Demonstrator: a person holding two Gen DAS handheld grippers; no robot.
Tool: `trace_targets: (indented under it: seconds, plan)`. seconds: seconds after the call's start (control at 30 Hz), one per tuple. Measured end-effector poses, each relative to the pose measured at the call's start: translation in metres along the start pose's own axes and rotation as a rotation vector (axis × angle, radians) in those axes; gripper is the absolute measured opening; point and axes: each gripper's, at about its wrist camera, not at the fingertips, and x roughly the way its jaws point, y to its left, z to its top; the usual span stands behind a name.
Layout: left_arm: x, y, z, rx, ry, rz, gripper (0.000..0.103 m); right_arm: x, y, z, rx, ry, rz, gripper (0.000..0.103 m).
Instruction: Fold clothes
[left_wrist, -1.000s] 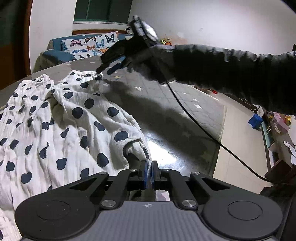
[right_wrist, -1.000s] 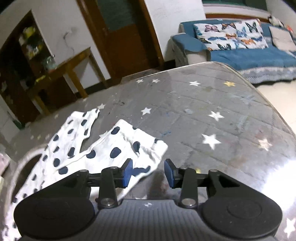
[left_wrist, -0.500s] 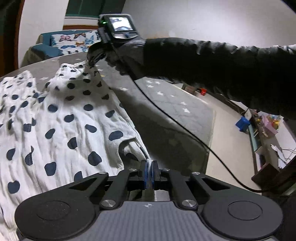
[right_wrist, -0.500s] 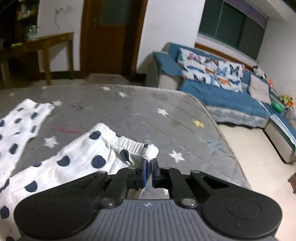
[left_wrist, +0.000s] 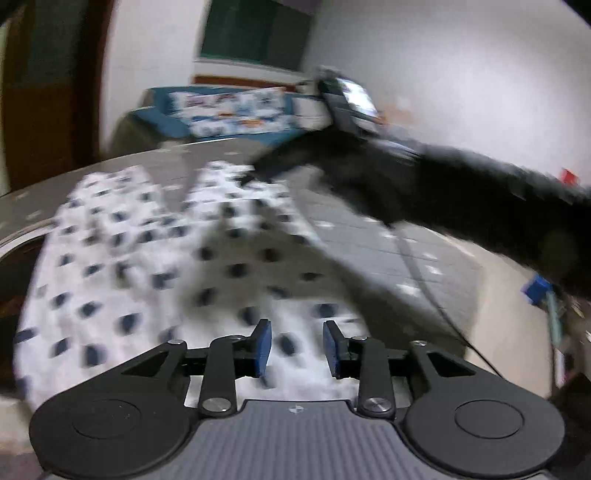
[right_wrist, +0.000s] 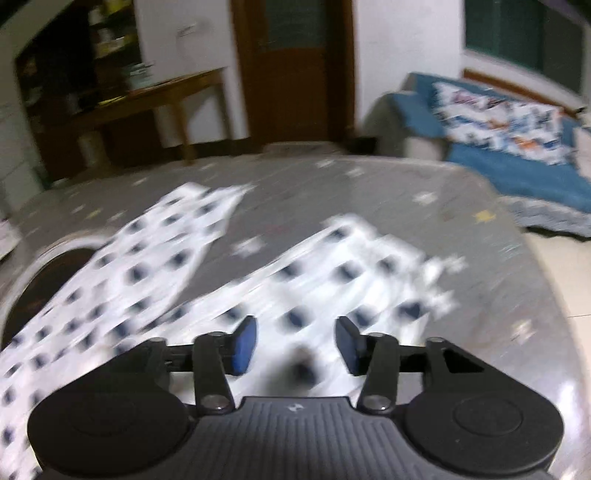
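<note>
The polka-dot trousers lie spread on the grey star-print table, directly under and ahead of both my jaws, legs splayed away from me. Thin, limp cotton, I judge: light, sure to sag and bunch, best pinched at a hem or waistband edge. My left gripper gapes, holding nothing; my right gripper likewise hangs released above the cloth.

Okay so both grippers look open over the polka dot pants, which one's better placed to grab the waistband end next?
Right, probably. The right gripper hangs open just short of the polka dot pants' banded end, cloth between its fingers. The left gripper is open over the middle of the fabric, far from that end. Blur limits certainty.
</note>
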Motion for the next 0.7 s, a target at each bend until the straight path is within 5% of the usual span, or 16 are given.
trace_targets:
  seconds: [0.37, 0.7]
  plan:
    - [-0.019, 0.072, -0.026, -0.208, 0.035, 0.283, 0.036, -0.043, 0.085, -0.067, -0.179, 0.008, 0.179, 0.057]
    - [-0.038, 0.072, -0.052, -0.223, 0.035, 0.334, 0.034, -0.082, 0.127, -0.132, -0.367, 0.009, 0.262, 0.059]
